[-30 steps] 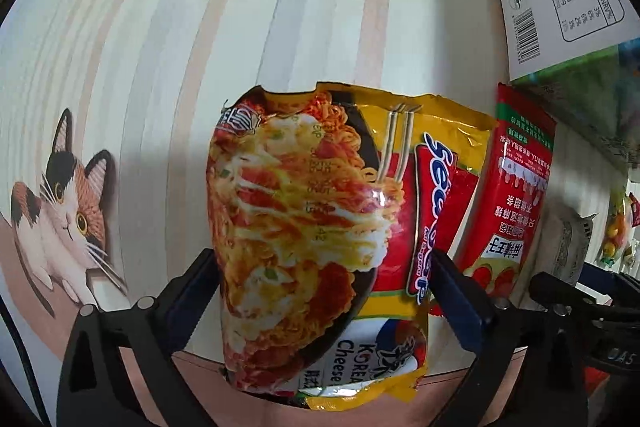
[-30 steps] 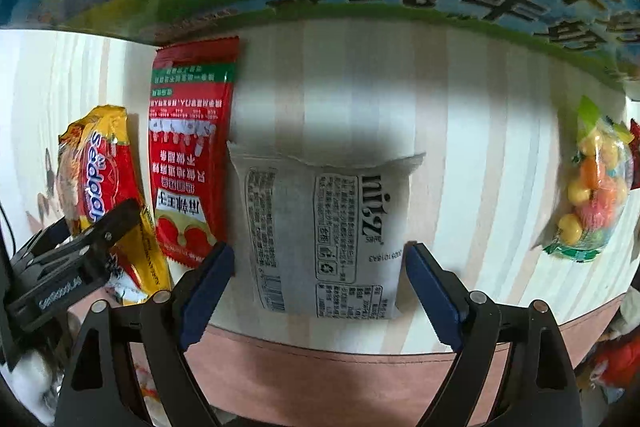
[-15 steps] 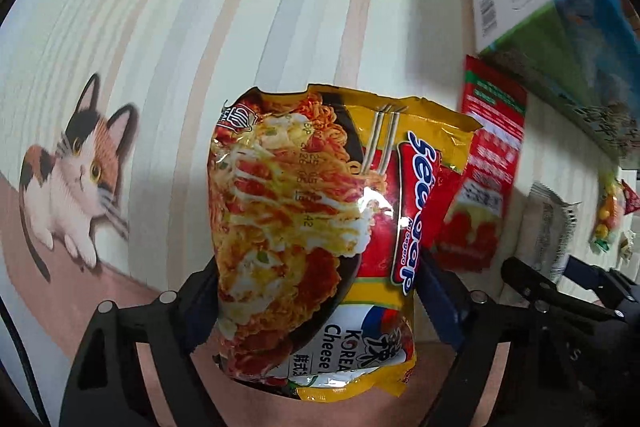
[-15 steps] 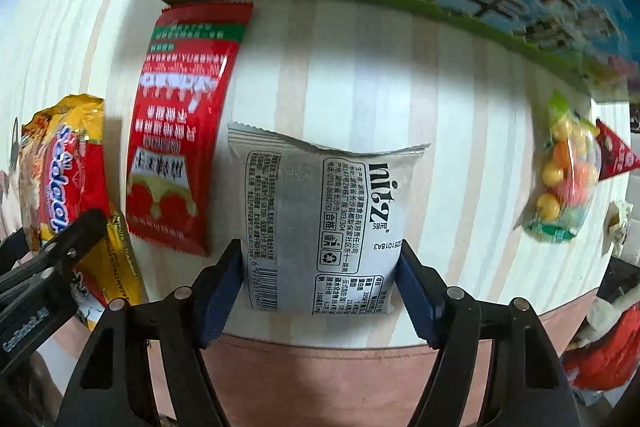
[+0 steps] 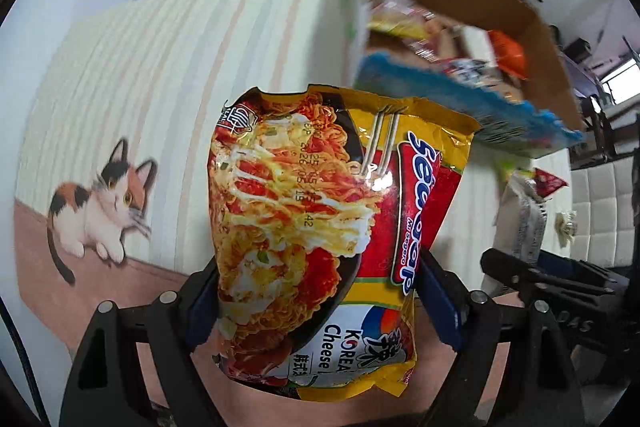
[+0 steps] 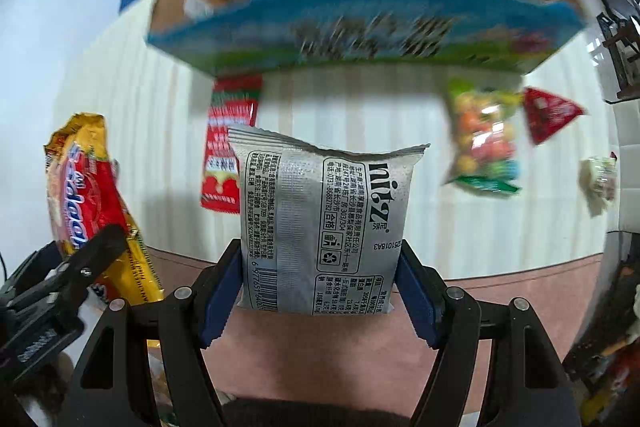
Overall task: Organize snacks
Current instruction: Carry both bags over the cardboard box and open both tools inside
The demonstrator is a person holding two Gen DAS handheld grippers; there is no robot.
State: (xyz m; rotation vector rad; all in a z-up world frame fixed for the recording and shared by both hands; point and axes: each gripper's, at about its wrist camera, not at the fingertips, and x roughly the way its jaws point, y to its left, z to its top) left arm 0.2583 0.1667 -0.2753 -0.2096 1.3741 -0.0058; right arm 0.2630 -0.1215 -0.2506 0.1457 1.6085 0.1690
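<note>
My left gripper [image 5: 320,303] is shut on a yellow and red noodle packet [image 5: 304,227], which hangs above the striped tablecloth [image 5: 160,75]. My right gripper [image 6: 318,287] is shut on a silver snack pouch [image 6: 324,223], lifted off the cloth too. The open cardboard box [image 6: 360,43] with blue and green sides stands behind, with several snack packs inside it. In the right wrist view the noodle packet [image 6: 88,195] and the left gripper [image 6: 52,291] show at the left edge. A red sachet [image 6: 228,147] lies flat on the cloth below the box.
A bag of coloured candy balls [image 6: 484,139], a red triangular pack [image 6: 548,115] and a small crumpled wrapper [image 6: 600,179] lie on the cloth at the right. A cat picture [image 5: 100,203] is printed at the cloth's left. The pink table border [image 6: 500,283] runs along the near edge.
Both grippers closed on their packets and lifted them off the cloth. The views rose and tilted, so the box's open top and the room behind came into sight.
</note>
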